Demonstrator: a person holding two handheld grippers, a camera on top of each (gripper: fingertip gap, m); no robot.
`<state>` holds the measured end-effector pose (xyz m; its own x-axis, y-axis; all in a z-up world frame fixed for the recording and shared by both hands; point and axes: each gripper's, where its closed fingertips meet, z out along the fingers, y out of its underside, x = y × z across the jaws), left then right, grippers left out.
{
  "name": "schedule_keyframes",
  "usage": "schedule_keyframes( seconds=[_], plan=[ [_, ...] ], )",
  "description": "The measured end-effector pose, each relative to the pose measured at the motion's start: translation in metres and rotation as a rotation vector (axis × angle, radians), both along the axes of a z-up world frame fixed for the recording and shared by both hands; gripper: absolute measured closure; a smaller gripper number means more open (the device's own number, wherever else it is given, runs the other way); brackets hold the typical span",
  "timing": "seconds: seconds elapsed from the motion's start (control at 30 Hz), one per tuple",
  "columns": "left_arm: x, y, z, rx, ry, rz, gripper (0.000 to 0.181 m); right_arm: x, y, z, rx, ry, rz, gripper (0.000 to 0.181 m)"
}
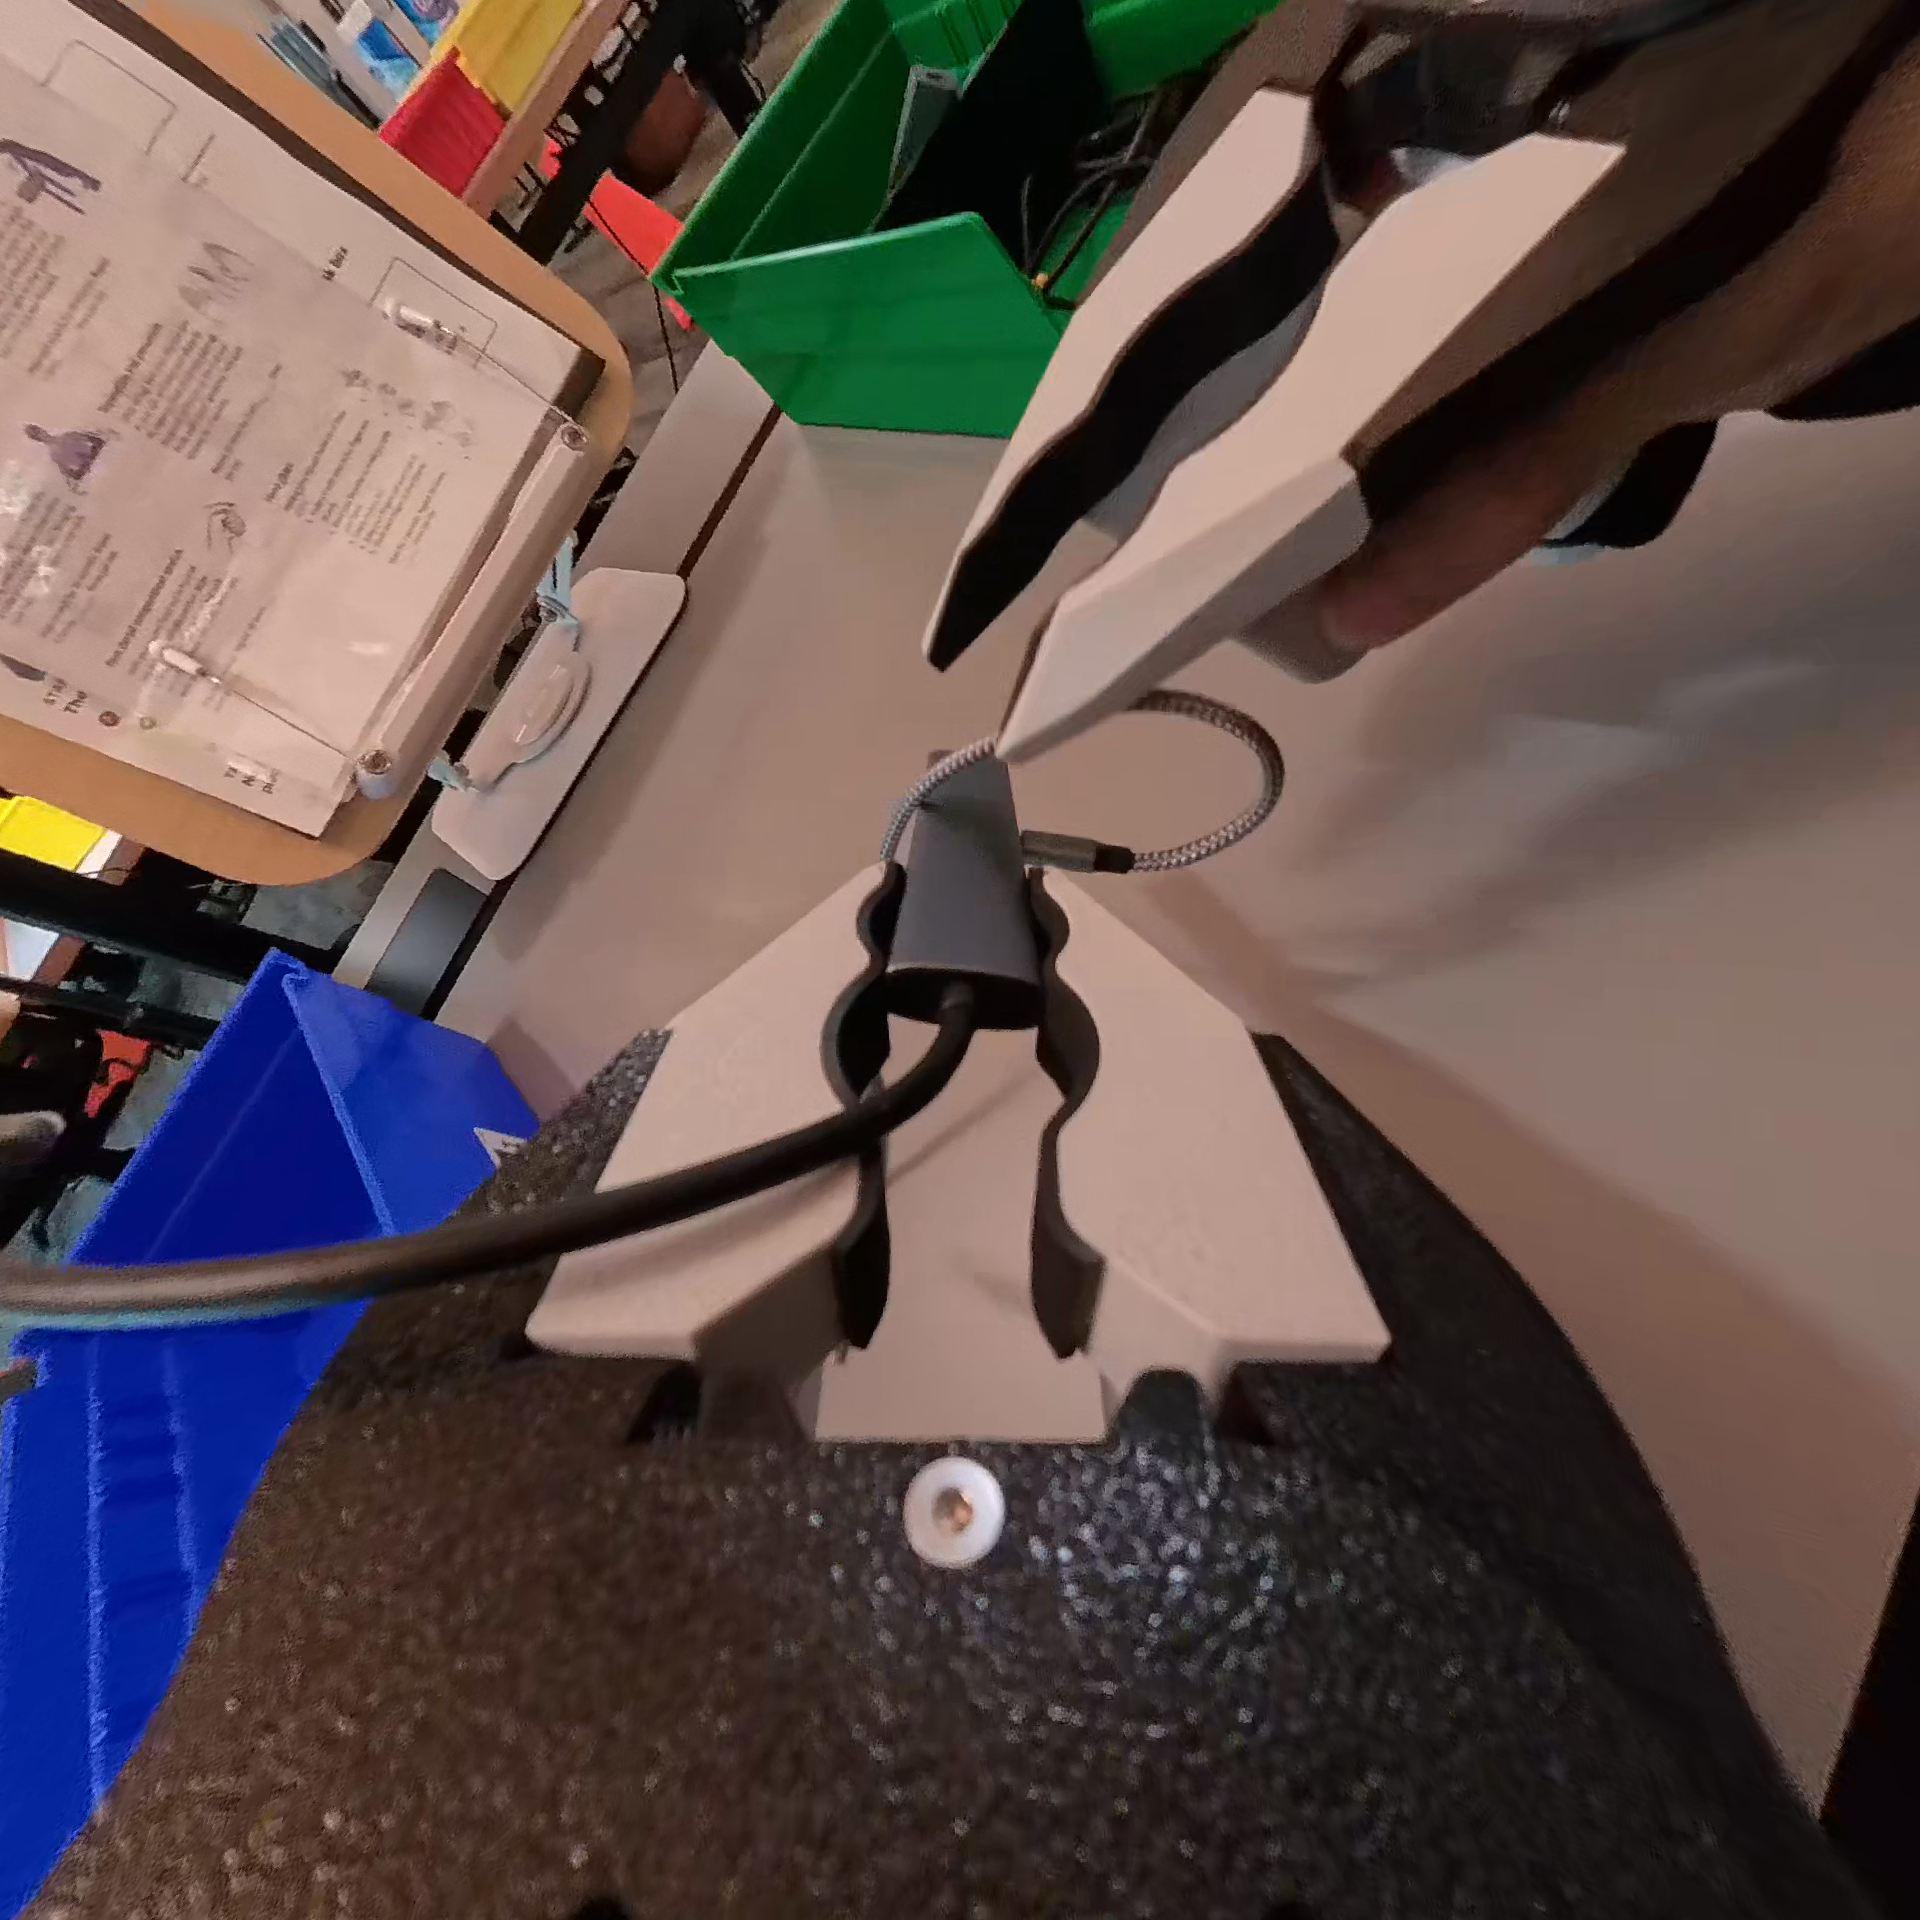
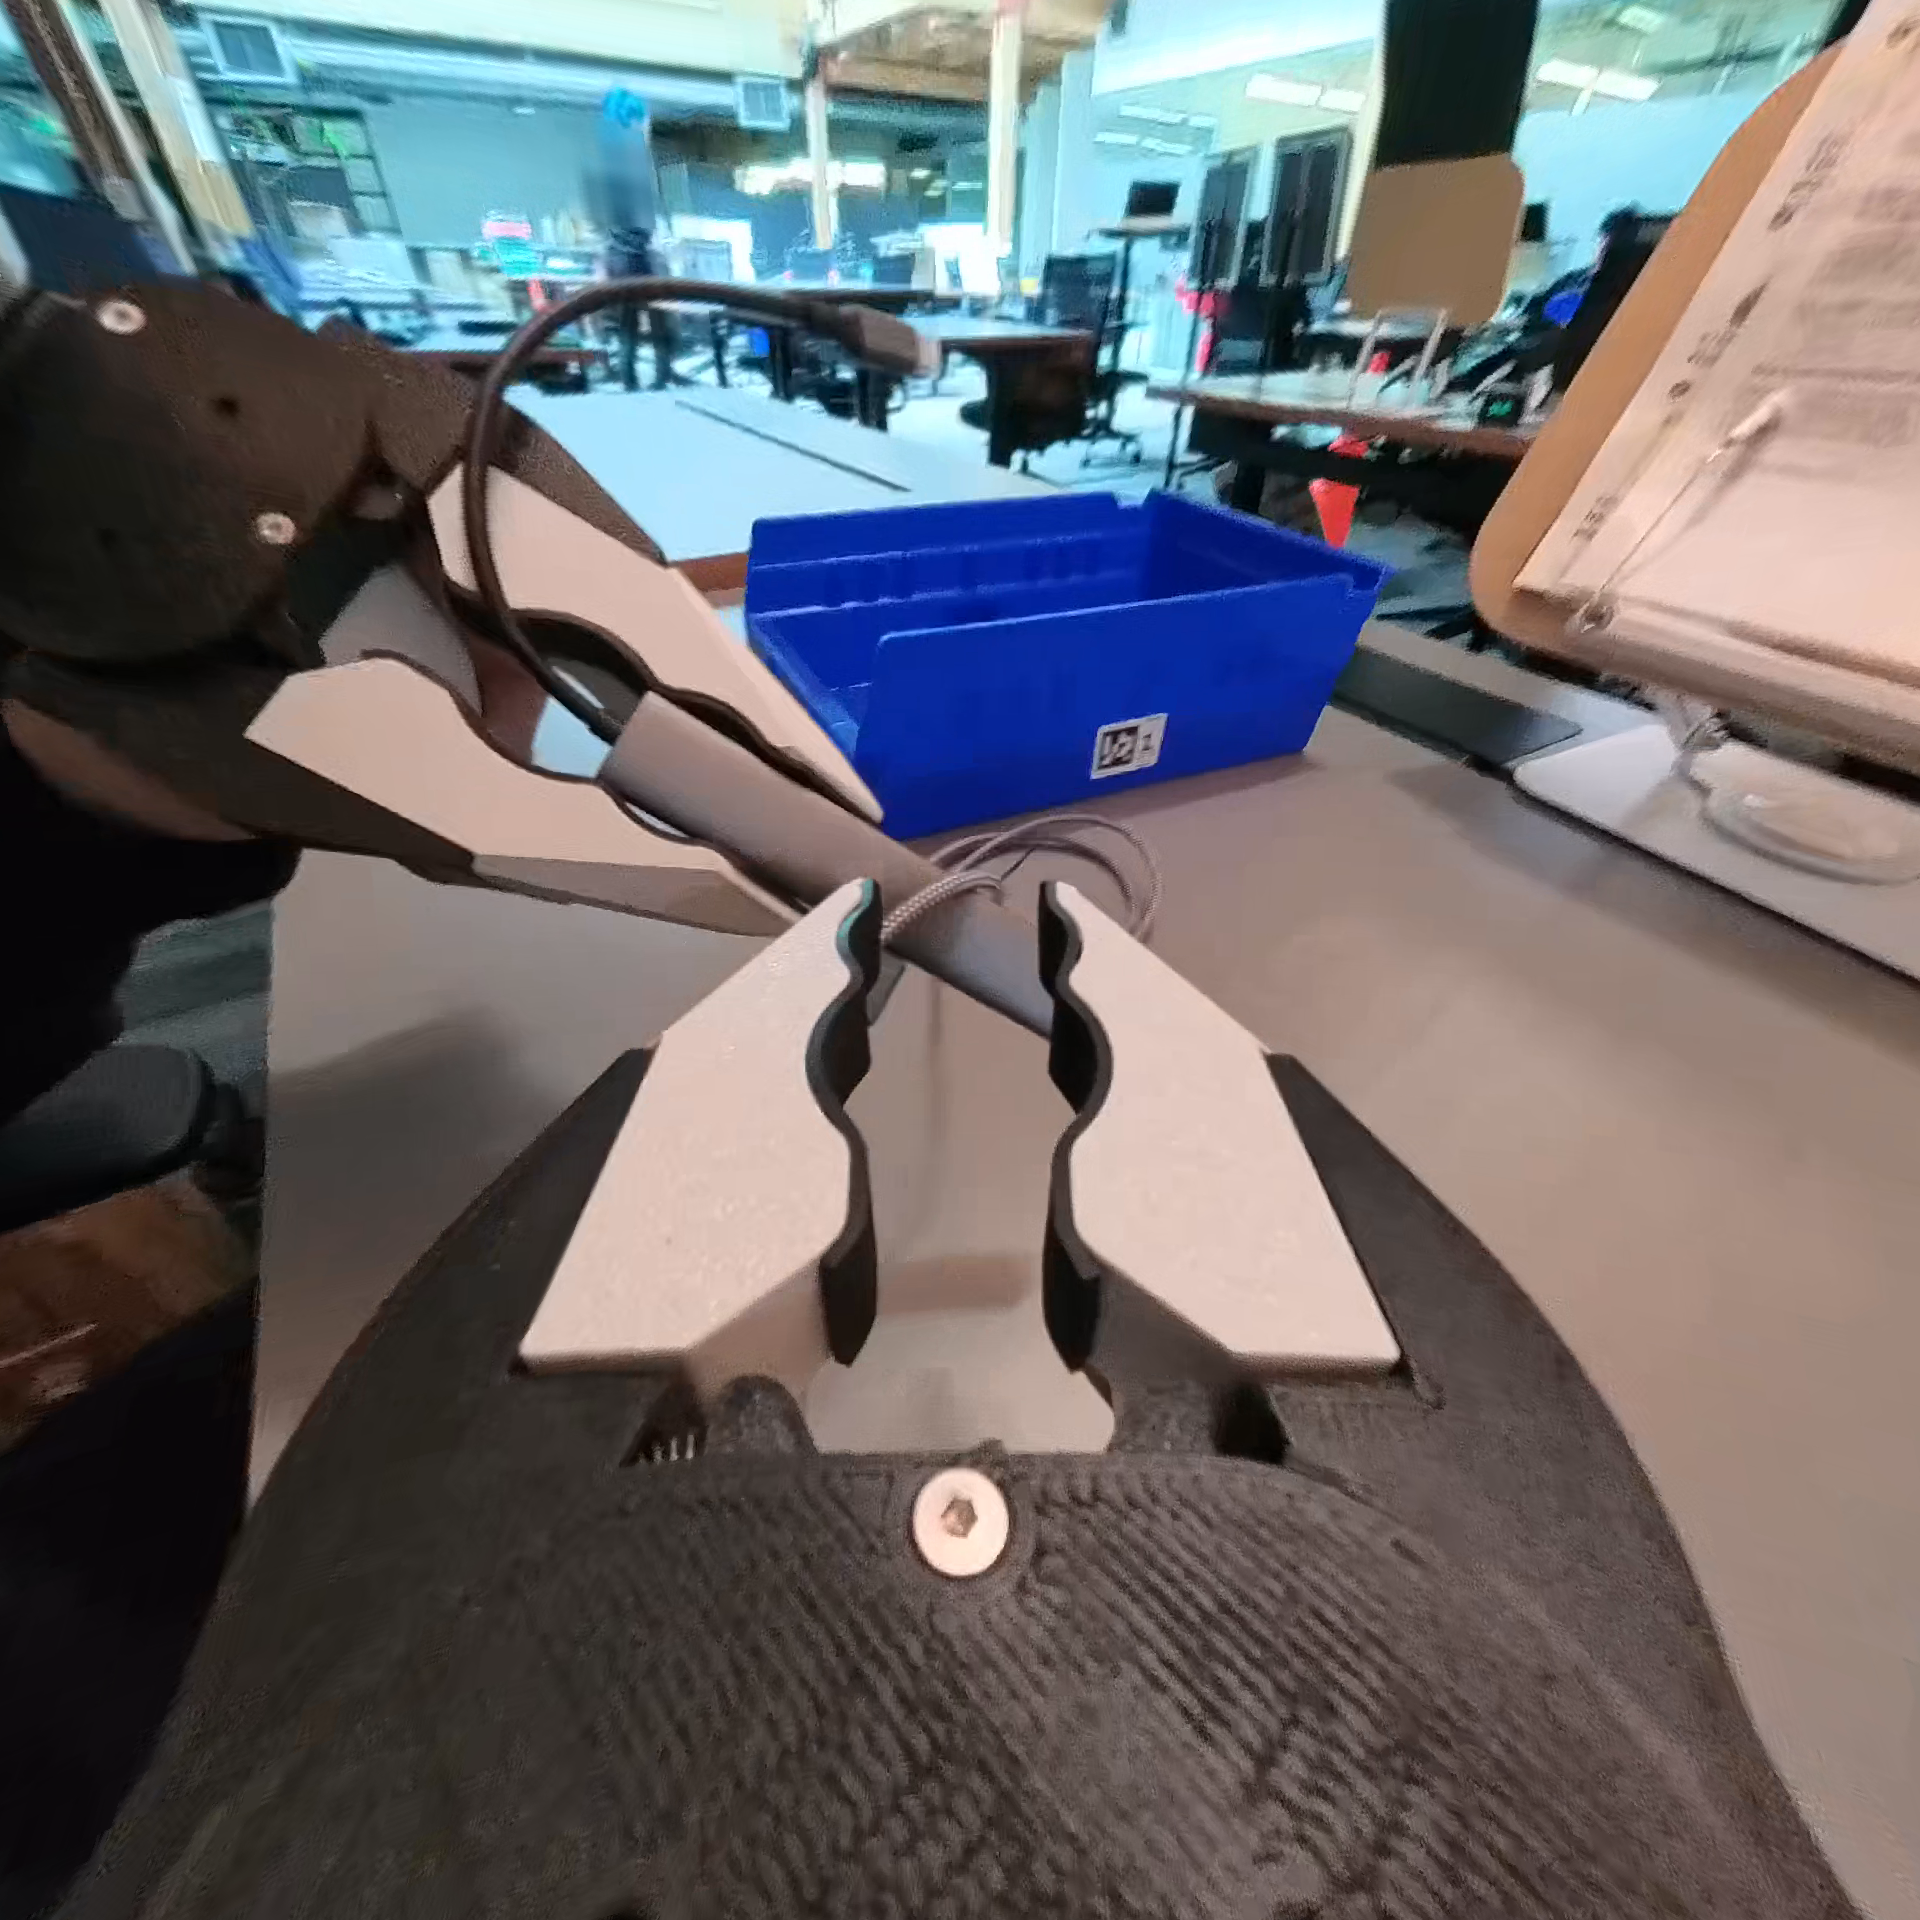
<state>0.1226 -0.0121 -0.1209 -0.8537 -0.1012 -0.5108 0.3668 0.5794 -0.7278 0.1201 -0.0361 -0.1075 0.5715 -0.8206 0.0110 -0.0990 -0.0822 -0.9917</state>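
My left gripper (image 1: 958, 896) is shut on a slim dark grey adapter (image 1: 966, 862), held above the grey table (image 1: 1558, 987). A black cable (image 1: 520, 1226) runs from the adapter's near end off to the left. A braided grey cable (image 1: 1236, 748) loops on the far side, and its metal plug (image 1: 1075, 854) sits at the adapter's right side. My right gripper (image 2: 954, 899) is open. The adapter (image 2: 748, 800) passes between its fingertips, and the braided cable (image 2: 935, 883) lies against the left one. In the left wrist view the right gripper (image 1: 977, 701) reaches down from the upper right.
A blue bin (image 2: 1039, 634) stands on the table beyond the grippers and shows at the left in the left wrist view (image 1: 260, 1195). A green bin (image 1: 873, 312) stands at the far end. A tilted document holder (image 1: 260, 468) with a printed sheet stands beside them. Both grippers' tips are close together, under 4 cm apart.
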Motion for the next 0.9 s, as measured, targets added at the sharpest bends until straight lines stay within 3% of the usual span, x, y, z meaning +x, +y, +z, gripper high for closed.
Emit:
schedule_keyframes(
  seconds=[0.1, 0.17, 0.23, 0.3, 0.43, 0.9],
  plan=[
    [0.003, -0.001, -0.003, 0.015, -0.023, 0.023, 0.160, -0.004, 0.006, 0.007, 0.030, -0.012, 0.012, 0.144],
    [0.014, 0.000, -0.001, -0.024, -0.024, 0.100, 0.160, -0.003, 0.000, 0.012, -0.054, -0.035, -0.077, 0.139],
    [0.024, 0.003, 0.008, -0.131, -0.001, 0.180, 0.160, -0.001, -0.005, 0.010, -0.154, -0.042, -0.158, 0.131],
    [0.029, 0.003, 0.020, -0.286, 0.061, 0.228, 0.160, 0.001, 0.001, 0.003, -0.133, -0.057, -0.180, 0.128],
    [0.027, 0.001, 0.028, -0.490, 0.149, 0.252, 0.160, 0.011, 0.000, 0.001, 0.059, -0.133, -0.241, 0.135],
    [0.008, -0.001, 0.028, -0.682, 0.187, 0.160, 0.160, 0.014, 0.014, 0.011, 0.284, -0.167, -0.141, 0.174]
  ],
)
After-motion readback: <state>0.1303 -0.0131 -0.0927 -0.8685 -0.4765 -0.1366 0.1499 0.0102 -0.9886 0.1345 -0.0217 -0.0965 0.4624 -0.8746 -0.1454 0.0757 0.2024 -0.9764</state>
